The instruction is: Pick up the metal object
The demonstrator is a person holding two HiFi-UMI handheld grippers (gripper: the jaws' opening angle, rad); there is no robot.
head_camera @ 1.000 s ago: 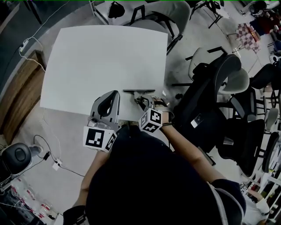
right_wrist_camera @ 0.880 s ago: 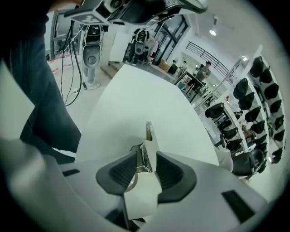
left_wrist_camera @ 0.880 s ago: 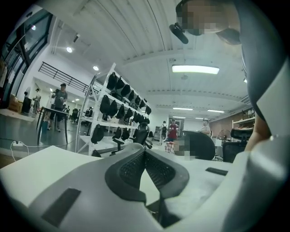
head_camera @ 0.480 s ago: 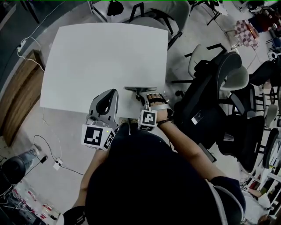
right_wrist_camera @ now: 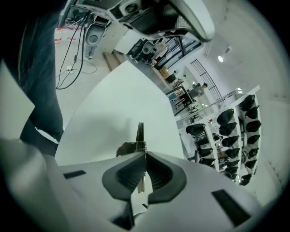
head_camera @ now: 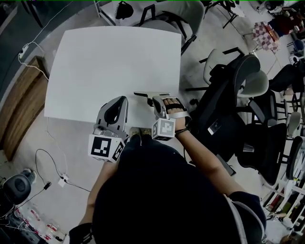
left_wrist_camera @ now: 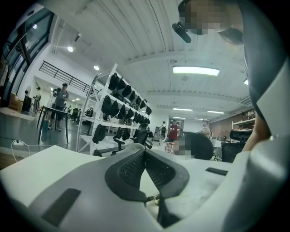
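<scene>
The metal object is a thin T-shaped tool with a dark crossbar, at the white table's front right. My right gripper reaches it from the near side. In the right gripper view the flat metal blade stands on edge between the pads of my right gripper. The jaws are closing tight on it and press both of its faces. My left gripper rests at the table's front edge, left of the tool. Its jaws are shut on nothing in the left gripper view.
Black and grey office chairs crowd the floor right of the table, and another chair stands behind it. A wooden strip and cables lie on the floor to the left. The table's far and left parts are bare.
The right gripper's jaws went from wide open around the tool to shut on its blade, and the hand edged forward. The left gripper stayed put.
</scene>
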